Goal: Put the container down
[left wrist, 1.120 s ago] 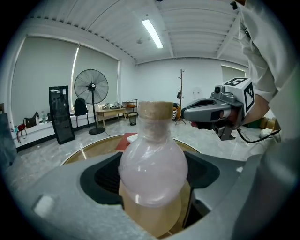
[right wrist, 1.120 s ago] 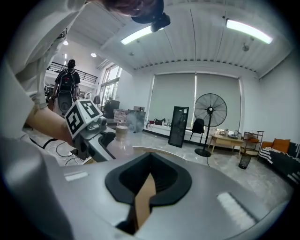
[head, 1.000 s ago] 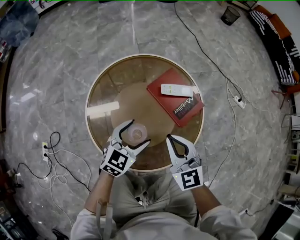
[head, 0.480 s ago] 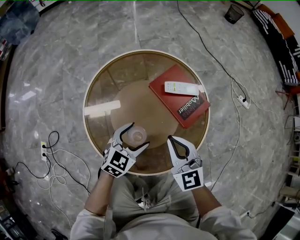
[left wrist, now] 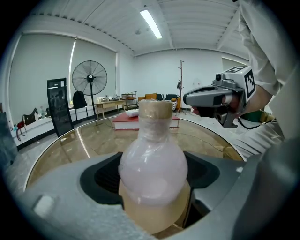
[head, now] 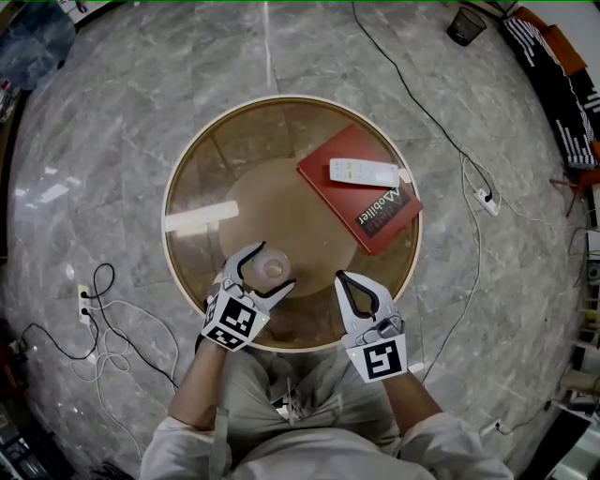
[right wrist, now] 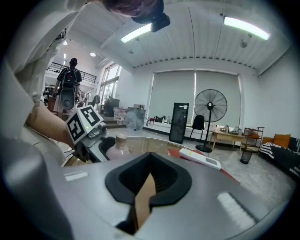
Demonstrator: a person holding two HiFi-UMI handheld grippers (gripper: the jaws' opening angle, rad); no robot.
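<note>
The container (head: 272, 270) is a small bottle with a pale pink body, tan liquid low down and a taped tan cap. It stands upright between the jaws of my left gripper (head: 275, 263), near the round glass table's (head: 178, 187) front edge. In the left gripper view the container (left wrist: 153, 164) fills the gap and the left gripper (left wrist: 152, 171) is shut on its belly; the bottle's base is hidden. My right gripper (head: 340, 277) hovers to its right, jaws together, nothing held. From the right gripper (right wrist: 150, 155) the container (right wrist: 121, 143) shows at the left.
A red book (head: 361, 202) with a white remote (head: 363, 172) on it lies at the table's far right. Cables and a power strip (head: 89, 300) trail over the marble floor around the table. A bin (head: 466, 26) stands far back right.
The head view has shifted a little, so the table sits slightly higher in the picture. Both grippers and the bottle keep their places relative to the table.
</note>
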